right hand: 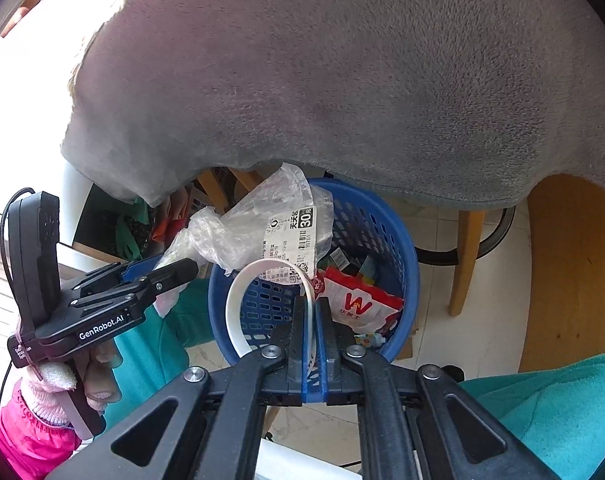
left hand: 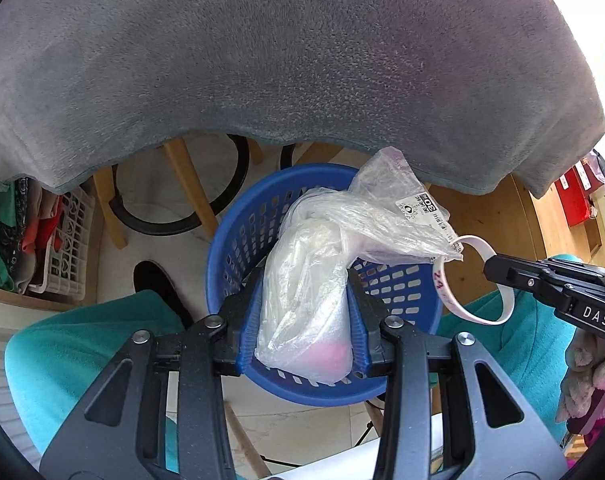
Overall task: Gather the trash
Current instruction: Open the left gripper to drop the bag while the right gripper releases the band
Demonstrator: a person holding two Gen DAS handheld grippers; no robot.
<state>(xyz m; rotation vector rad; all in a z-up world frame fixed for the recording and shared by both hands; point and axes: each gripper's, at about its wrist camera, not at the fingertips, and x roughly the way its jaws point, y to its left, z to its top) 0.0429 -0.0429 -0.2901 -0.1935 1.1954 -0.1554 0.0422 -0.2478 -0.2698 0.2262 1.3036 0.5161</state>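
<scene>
**Both claws over the blue waste basket, each gripping a piece of trash**

The left claw (left hand: 302, 320) is clamped on a crumpled clear plastic bag (left hand: 318, 280). Its blue pads press on the bag's lower bulge from both sides, so the jaws stand partly apart at the width of the bag. The bag's upper part fans out above the claw and carries a white printed label (left hand: 422, 206). A pink patch shows through the film at the bottom of the bag.

The right claw (right hand: 312, 344) is nearly closed on a thin white strip (right hand: 238, 300). One end of the strip sits pinched between the pads; the rest curves up and round in a loop just in front of the claw. Red marks show on the strip in the left wrist view.

Both claws hang over the blue perforated basket (left hand: 238, 240), which stands on the tiled floor. The bag is above the basket's opening; the strip is over the near rim. Inside the basket lies a red-and-white wrapper (right hand: 358, 304) with other small packets.

A grey plush cover (left hand: 286, 60) drapes over the surface behind the basket. Wooden legs (left hand: 190, 184) stand beneath it. A teal cushion (left hand: 86, 344) lies to each side of the claws. The person's hand (right hand: 98, 376), in a pink sleeve, holds the left claw's handle.
</scene>
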